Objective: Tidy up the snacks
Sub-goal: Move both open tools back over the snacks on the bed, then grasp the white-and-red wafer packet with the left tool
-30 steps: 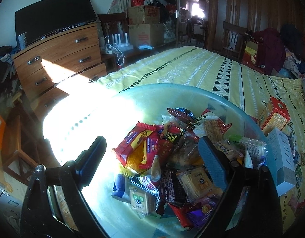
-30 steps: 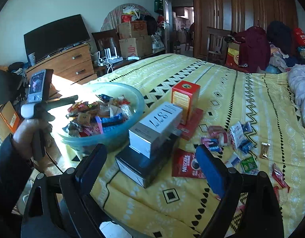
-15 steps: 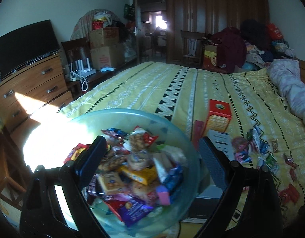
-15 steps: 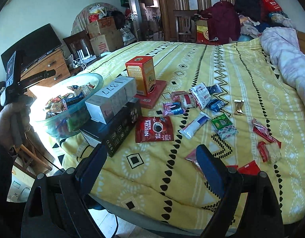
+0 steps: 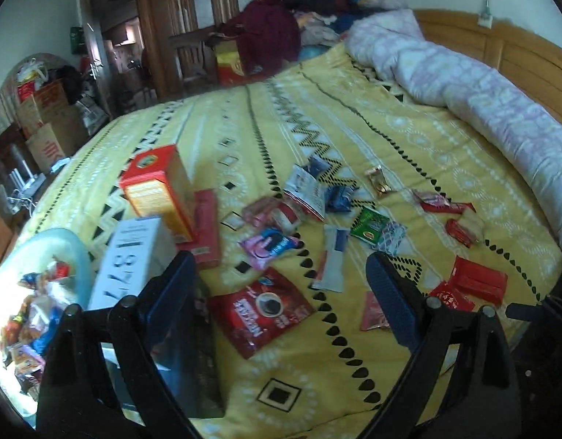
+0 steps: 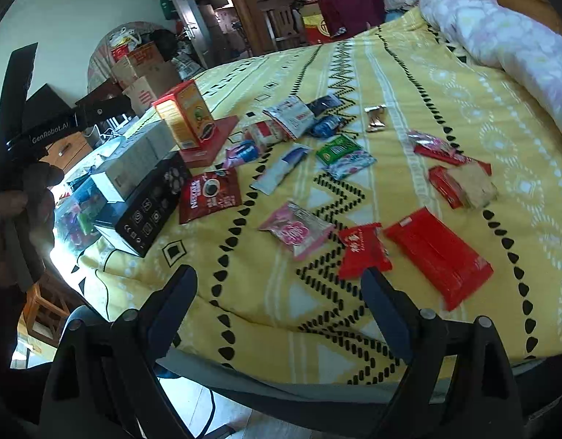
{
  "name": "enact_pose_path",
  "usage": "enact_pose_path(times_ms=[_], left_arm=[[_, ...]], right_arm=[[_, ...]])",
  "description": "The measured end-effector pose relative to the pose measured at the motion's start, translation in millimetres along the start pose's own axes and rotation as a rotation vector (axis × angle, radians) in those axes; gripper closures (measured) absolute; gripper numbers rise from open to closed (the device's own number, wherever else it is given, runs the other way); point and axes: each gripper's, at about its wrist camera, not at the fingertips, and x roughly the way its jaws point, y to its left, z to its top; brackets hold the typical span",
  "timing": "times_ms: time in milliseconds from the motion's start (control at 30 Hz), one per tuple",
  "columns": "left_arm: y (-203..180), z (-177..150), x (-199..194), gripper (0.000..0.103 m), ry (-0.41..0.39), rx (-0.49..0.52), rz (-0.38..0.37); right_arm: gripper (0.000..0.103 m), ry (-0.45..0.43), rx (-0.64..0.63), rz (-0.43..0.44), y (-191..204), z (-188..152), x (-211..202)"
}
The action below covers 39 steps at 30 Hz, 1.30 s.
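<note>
Both hand-held grippers hover released over the near edge of the bed (image 6: 409, 84), nothing between their fingers. The left hand-held gripper (image 5: 277, 292) sits above the near-left corner, where a glass bowl (image 5: 67, 241) full of snacks stands at the very edge beside stacked boxes: a white box (image 5: 129, 256) on a black box (image 6: 149, 205), with an orange carton (image 5: 158, 190) upright on a flat red box (image 5: 208, 226) behind. A Nescafé pouch (image 5: 264, 309) lies just beyond the left fingers. The right hand-held gripper (image 6: 279, 303) hangs over the near edge further right; a pink packet (image 6: 295, 228), a small red packet (image 6: 361, 248) and a large red pack (image 6: 440, 256) lie close ahead of it. More loose packets scatter across the middle of the bed, with bare yellow cover between them. A rolled lilac quilt (image 5: 464, 84) lines the far right edge.
</note>
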Motion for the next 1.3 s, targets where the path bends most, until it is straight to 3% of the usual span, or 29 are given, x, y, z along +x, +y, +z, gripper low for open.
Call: enact_pose_path(times_ms=[100, 233, 333, 633, 667, 700, 733, 767, 800, 833, 900, 967, 1100, 1267, 1300], left_arm=[[-13.8, 3.0, 43.8, 0.009, 0.064, 0.014, -0.019], [-6.4, 13.1, 105.8, 0.01, 0.158, -0.086, -0.056], [-2.9, 20.4, 146.5, 0.01, 0.184, -0.106, 0.0], [1.7, 19.6, 246.4, 0.007, 0.331, 0.013, 0.137], [2.3, 17.5, 249.7, 0.007, 0.345, 0.011, 0.126], [-0.8, 16.7, 246.7, 0.019, 0.34, 0.008, 0.091], [-8.7, 17.7, 240.0, 0.033, 0.348, 0.023, 0.001], [-16.5, 19.2, 230.7, 0.036, 0.365, 0.053, -0.077], [-22.6, 19.5, 213.5, 0.049, 0.36, 0.064, -0.205], [-22.7, 18.7, 196.1, 0.054, 0.339, 0.038, -0.305], [-18.2, 14.1, 168.4, 0.054, 0.31, -0.013, -0.389], [-13.0, 9.7, 148.0, 0.054, 0.272, -0.047, -0.398], [-18.7, 3.8, 139.0, 0.051, 0.266, -0.015, -0.287], [-8.7, 17.4, 169.3, 0.029, 0.315, -0.097, -0.227], [-11.2, 20.0, 173.9, 0.019, 0.317, -0.102, -0.215]], right_arm=[[0.01, 0.01, 0.036, -0.001, -23.4, -1.5, 6.7], [0.01, 0.033, 0.056, 0.005, -39.5, -0.4, 22.1], [0.01, 0.046, 0.078, 0.021, -49.2, 1.3, 35.3], [0.01, 0.09, 0.189, 0.077, -73.1, 0.6, 55.7], [0.01, 0.084, 0.195, 0.078, -74.9, 0.9, 54.6], [0.01, 0.079, 0.207, 0.078, -77.4, 1.0, 53.8], [0.01, 0.078, 0.217, 0.076, -79.4, 0.9, 54.0], [0.01, 0.077, 0.228, 0.073, -81.6, 0.6, 54.3], [0.01, 0.077, 0.235, 0.072, -83.0, 0.9, 54.8], [0.01, 0.076, 0.241, 0.071, -84.2, 1.2, 54.7], [0.01, 0.071, 0.242, 0.065, -84.8, 2.2, 53.5], [0.01, 0.069, 0.238, 0.065, -83.9, 2.8, 52.8], [0.01, 0.076, 0.228, 0.079, -79.6, 2.4, 54.9], [0.01, 0.087, 0.239, 0.088, -80.2, 0.8, 57.8], [0.01, 0.09, 0.244, 0.089, -80.8, 0.6, 58.3]])
